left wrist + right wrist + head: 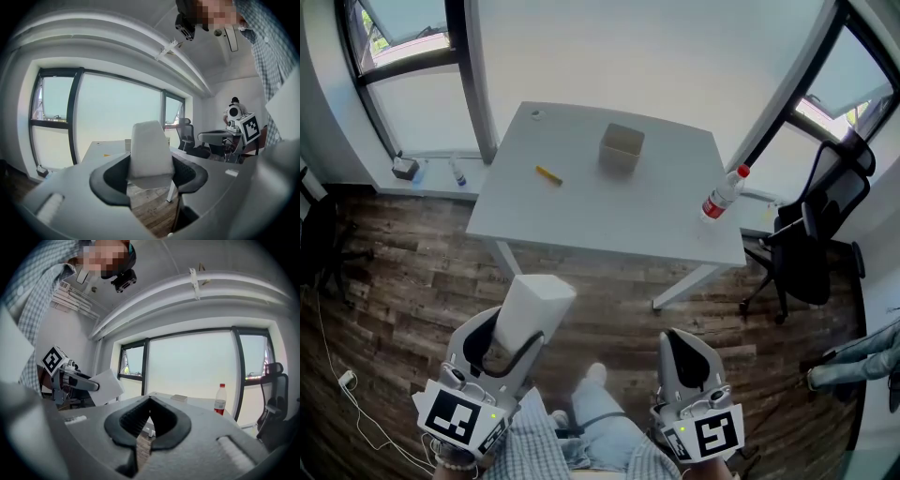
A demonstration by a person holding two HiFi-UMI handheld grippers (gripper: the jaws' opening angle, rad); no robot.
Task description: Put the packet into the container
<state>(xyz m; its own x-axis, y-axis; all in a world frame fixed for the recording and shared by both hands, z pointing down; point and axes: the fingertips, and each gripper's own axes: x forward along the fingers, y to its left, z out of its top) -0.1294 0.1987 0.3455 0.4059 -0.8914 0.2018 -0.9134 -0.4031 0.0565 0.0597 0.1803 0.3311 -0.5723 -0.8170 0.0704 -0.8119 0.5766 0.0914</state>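
**Head view.** The left claw is clenched on a white packet. The packet stands up out of the jaws, its free end pointing toward the bench. The right claw is level with the left one and to its right. Its jaws are pressed together with nothing between them. Both claws are over a wood floor, short of the bench's near edge.

On the bench, ahead of both claws and well apart from them, is the container, an open tan box. A yellow stick lies left of the container, straight ahead of the left claw. A red-capped bottle stands at the bench's right edge, ahead of the right claw. A black chair stands beyond that edge, further right.

**Left gripper view.** The packet fills the gap of the left claw, and both black pads press its sides. The bench top shows behind the packet. The right claw's marker cube shows off to the right.

**Right gripper view.** The tips of the right claw meet, leaving only a thin slit lower down through which the floor shows. The bottle stands ahead and to the right. The packet shows to the left, gripped in the other claw.
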